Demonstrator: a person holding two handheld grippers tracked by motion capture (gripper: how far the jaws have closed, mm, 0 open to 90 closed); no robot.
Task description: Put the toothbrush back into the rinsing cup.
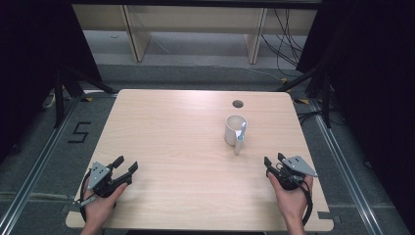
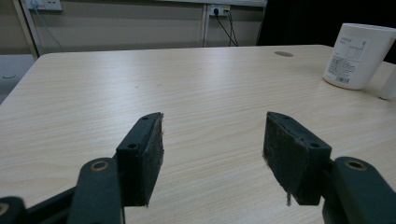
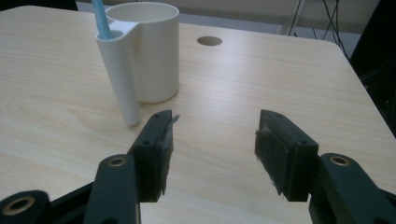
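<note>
A white cup [image 1: 234,128] stands upright right of the table's middle, with a slim white tube [image 3: 122,79] joined to its side. A light blue stick [image 3: 99,18] rises out of that tube. My left gripper [image 1: 126,163] rests near the front left corner, open, with nothing between its jaws [image 2: 212,140]. The cup [image 2: 357,56] is far off at the upper right of the left gripper view, label side showing. My right gripper [image 1: 274,158] sits near the front right edge, open and empty [image 3: 212,135], a short way in front of the cup [image 3: 154,56].
The light wooden table [image 1: 171,127] has a round cable hole [image 1: 238,104] behind the cup. Black tripod legs [image 1: 66,85] stand on the floor at the far left and right. Wooden shelving [image 1: 195,29] and cables lie beyond the far edge.
</note>
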